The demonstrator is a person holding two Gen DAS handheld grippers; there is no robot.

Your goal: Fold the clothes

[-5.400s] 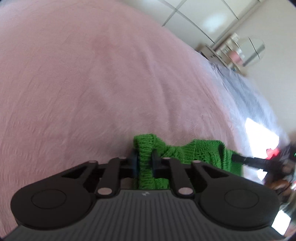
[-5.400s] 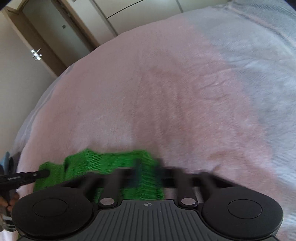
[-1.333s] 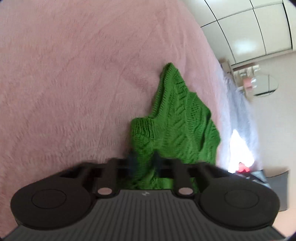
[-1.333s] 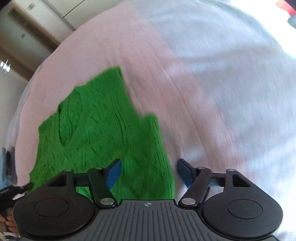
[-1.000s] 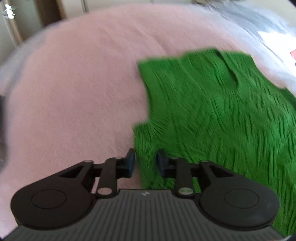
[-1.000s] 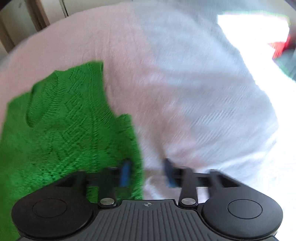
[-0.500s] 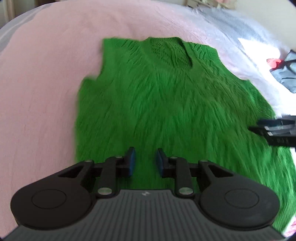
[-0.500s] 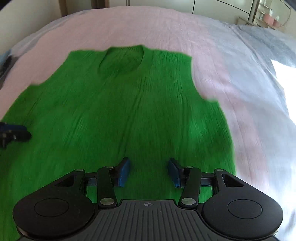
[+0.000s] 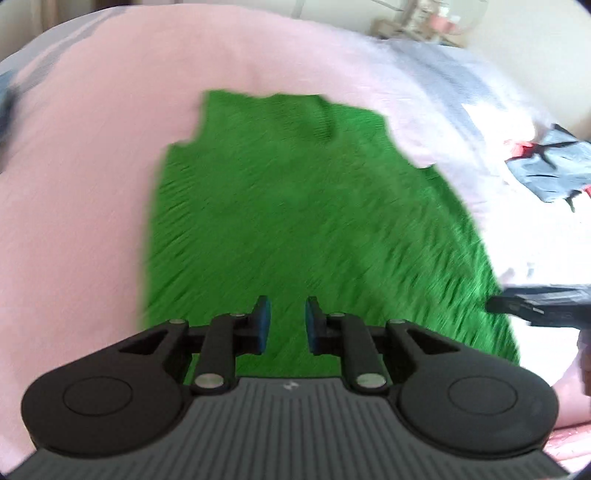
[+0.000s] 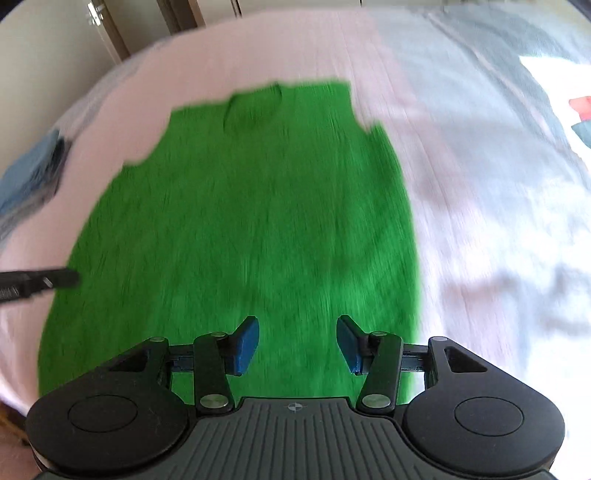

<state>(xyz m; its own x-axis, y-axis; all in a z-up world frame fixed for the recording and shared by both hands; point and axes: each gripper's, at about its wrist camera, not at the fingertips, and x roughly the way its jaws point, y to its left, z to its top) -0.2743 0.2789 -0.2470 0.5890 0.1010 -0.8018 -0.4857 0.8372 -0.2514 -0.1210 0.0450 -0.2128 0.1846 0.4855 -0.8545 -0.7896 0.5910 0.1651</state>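
A green knitted sleeveless sweater (image 9: 295,206) lies spread flat on the pink bed cover (image 9: 74,184), neckline at the far end. It also shows in the right wrist view (image 10: 240,229). My left gripper (image 9: 286,325) is open and empty, held above the sweater's near hem. My right gripper (image 10: 297,343) is open wider and empty, also above the near hem. The right gripper's fingers (image 9: 532,304) show at the right edge of the left wrist view. The left gripper's fingers (image 10: 37,280) show at the left edge of the right wrist view. Both views are blurred.
A grey and red bundle of cloth (image 9: 554,173) lies at the right on the pale blue striped part of the cover (image 10: 480,147). A folded blue item (image 10: 29,170) lies at the left edge of the bed. A door (image 10: 110,22) and cabinets stand beyond.
Both grippers have let go of the sweater, which now lies spread flat. Both have pulled back and risen, and the right gripper has opened wider.
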